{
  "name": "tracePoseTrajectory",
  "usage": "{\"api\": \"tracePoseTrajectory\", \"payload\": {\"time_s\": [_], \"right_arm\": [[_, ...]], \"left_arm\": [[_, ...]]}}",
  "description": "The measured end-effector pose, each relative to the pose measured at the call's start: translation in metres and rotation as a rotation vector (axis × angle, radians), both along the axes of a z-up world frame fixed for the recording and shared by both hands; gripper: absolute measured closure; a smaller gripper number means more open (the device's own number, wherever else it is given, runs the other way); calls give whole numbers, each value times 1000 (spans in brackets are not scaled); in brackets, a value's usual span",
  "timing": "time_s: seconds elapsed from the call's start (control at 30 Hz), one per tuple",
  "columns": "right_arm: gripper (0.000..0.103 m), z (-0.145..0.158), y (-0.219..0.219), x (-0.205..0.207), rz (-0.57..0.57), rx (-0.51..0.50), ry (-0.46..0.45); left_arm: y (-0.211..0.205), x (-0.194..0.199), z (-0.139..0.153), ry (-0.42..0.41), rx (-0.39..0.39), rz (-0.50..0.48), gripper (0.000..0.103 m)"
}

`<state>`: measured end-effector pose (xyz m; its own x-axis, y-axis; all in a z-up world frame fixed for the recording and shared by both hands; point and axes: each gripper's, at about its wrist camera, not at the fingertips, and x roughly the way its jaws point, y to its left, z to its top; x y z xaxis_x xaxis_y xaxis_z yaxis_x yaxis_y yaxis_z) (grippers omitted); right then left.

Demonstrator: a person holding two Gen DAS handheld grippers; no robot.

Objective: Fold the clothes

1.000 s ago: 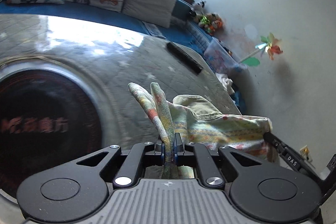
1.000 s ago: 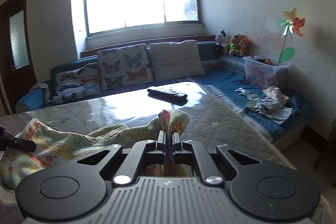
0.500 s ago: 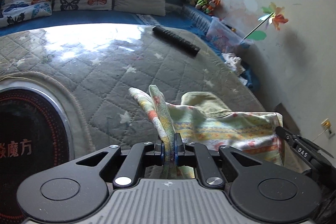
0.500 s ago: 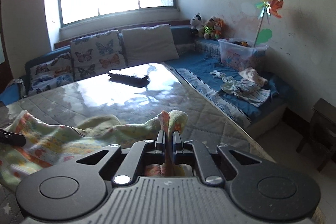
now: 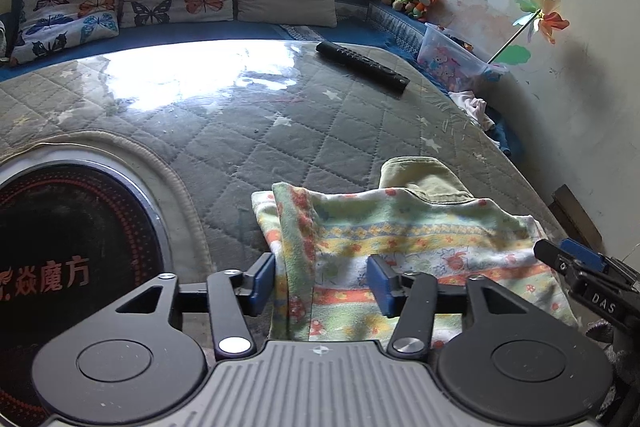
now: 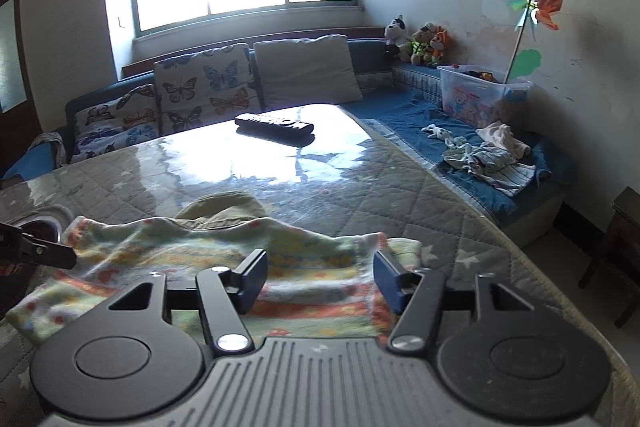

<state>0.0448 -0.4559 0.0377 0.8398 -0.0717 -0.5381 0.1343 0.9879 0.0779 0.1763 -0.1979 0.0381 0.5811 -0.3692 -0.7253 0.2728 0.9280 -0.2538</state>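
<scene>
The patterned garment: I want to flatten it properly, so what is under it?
Under the patterned garment lies the grey quilted cover; an olive cloth piece pokes from beneath its far edge. Anything else underneath is hidden.

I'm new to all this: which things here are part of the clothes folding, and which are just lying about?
Part of the job: patterned garment, left gripper, right gripper, both with jaws open.

Lying about: remote control, pinwheel, soft toys, plastic box, cushions.
</scene>
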Motion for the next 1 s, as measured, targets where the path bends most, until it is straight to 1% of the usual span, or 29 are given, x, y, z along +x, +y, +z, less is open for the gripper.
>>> {"api": "tracePoseTrajectory", "payload": {"time_s": [0.07, 0.1, 0.13, 0.17, 0.23, 0.33, 0.4, 0.47, 0.53, 0.6, 0.67, 0.83, 0.9, 1.0], "right_arm": [[30, -1, 7, -1, 22, 3, 4], [22, -1, 11, -1, 32, 4, 6], [19, -2, 14, -1, 39, -1, 8], [19, -4, 20, -3, 52, -13, 12], [12, -7, 30, -4, 72, -28, 21], [11, -13, 40, -7, 89, -36, 37], [8, -17, 46, -9, 98, -41, 47], [7, -18, 49, -12, 103, -45, 50], [3, -19, 52, -14, 108, -48, 54], [2, -20, 55, -17, 113, -52, 57], [0, -21, 58, -20, 118, -56, 61], [0, -24, 66, -27, 131, -65, 70], [0, -25, 68, -28, 136, -61, 70], [0, -28, 72, -29, 137, -75, 76]], "left_arm": [[1, -2, 0, -9, 12, 4, 44], [2, -3, 0, -12, 18, 6, 41], [3, -4, -1, -13, 22, 6, 40], [3, -6, -1, -15, 27, 6, 36], [4, -9, -3, -22, 42, 4, 33], [5, -15, -7, -33, 67, 2, 26], [7, -20, -10, -36, 74, 4, 22], [9, -24, -14, -34, 78, 6, 21], [12, -27, -18, -30, 86, 8, 20], [13, -29, -22, -28, 97, 12, 17], [14, -31, -25, -23, 103, 16, 16], [18, -39, -27, -37, 109, 16, 12], [19, -41, -28, -48, 119, 14, 8], [19, -43, -32, -47, 127, 16, 5]]}}
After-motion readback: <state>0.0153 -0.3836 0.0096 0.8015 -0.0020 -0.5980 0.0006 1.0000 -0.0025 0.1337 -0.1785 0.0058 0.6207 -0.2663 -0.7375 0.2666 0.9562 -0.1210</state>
